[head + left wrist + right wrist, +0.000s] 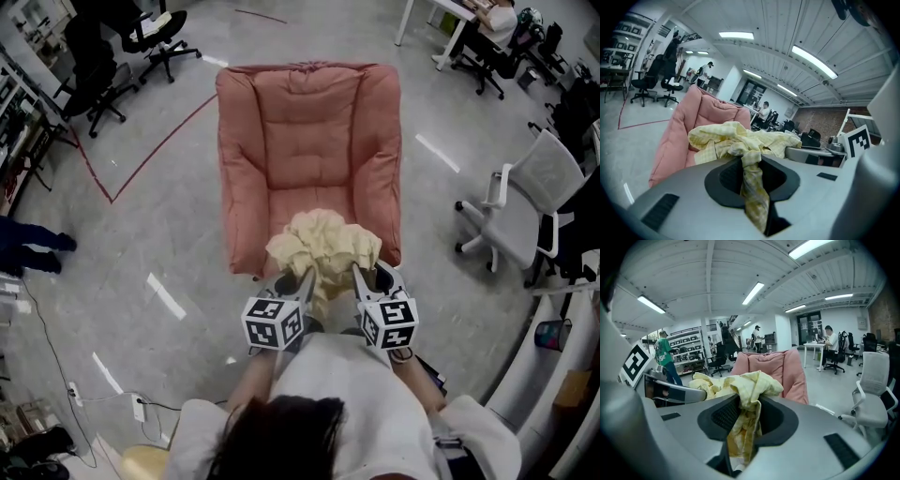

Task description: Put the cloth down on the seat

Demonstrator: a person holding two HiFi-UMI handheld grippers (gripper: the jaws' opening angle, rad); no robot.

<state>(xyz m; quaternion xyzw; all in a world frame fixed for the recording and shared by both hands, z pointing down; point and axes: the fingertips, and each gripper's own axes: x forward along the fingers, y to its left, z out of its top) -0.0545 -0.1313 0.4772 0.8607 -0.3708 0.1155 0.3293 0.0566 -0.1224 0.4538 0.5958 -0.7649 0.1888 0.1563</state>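
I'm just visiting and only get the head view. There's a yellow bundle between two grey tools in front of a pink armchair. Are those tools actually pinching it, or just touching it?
Observer: Pinching. In the left gripper view, the left gripper has its jaws closed on a twisted strand of the cloth.
Operator: And the other one?
Observer: Same there. The right gripper view shows the right gripper with its jaws clamped on a bunched fold.
Operator: Is it plain yellow?
Observer: No. Up close, the left gripper view shows a faint check pattern.
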